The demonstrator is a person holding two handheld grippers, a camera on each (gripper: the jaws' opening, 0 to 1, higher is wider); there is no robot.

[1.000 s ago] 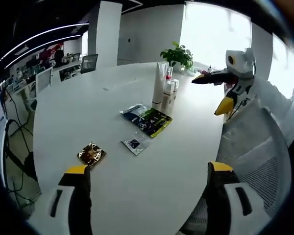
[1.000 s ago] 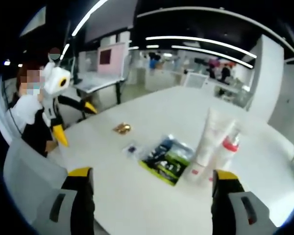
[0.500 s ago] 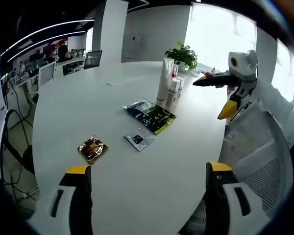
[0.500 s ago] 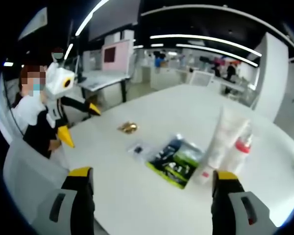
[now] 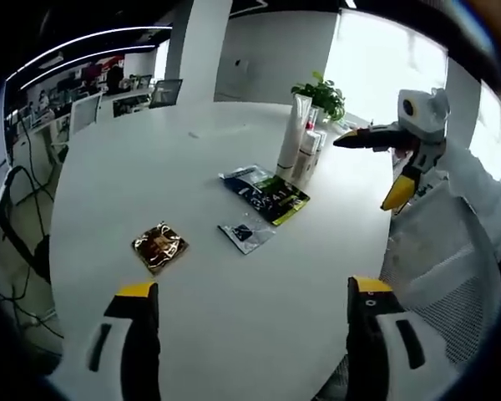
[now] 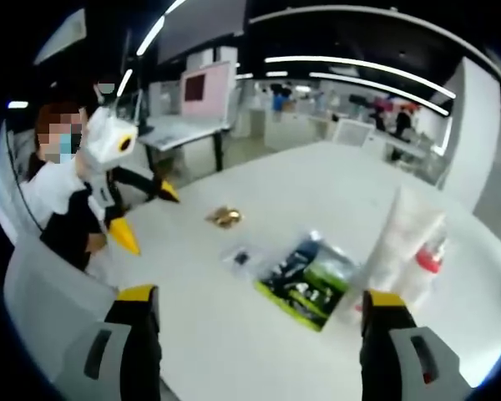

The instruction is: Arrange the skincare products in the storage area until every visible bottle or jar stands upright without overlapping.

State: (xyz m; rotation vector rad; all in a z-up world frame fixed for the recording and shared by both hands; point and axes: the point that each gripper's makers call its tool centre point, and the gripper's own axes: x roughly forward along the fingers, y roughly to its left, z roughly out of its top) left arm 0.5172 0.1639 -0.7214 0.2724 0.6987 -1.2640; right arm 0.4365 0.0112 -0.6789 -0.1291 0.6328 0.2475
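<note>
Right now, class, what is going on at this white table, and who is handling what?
A person holds a gripper in each hand above a white table; the left gripper and right gripper are both open and hold nothing. A tall white tube and smaller bottles stand upright together near a potted plant. A green-and-black packet, a small clear sachet and a gold-brown packet lie flat, untouched.

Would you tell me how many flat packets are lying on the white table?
3: gold packet nearest the left gripper, small clear packet mid-table, large dark-and-green packet beside the standing tubes.
</note>
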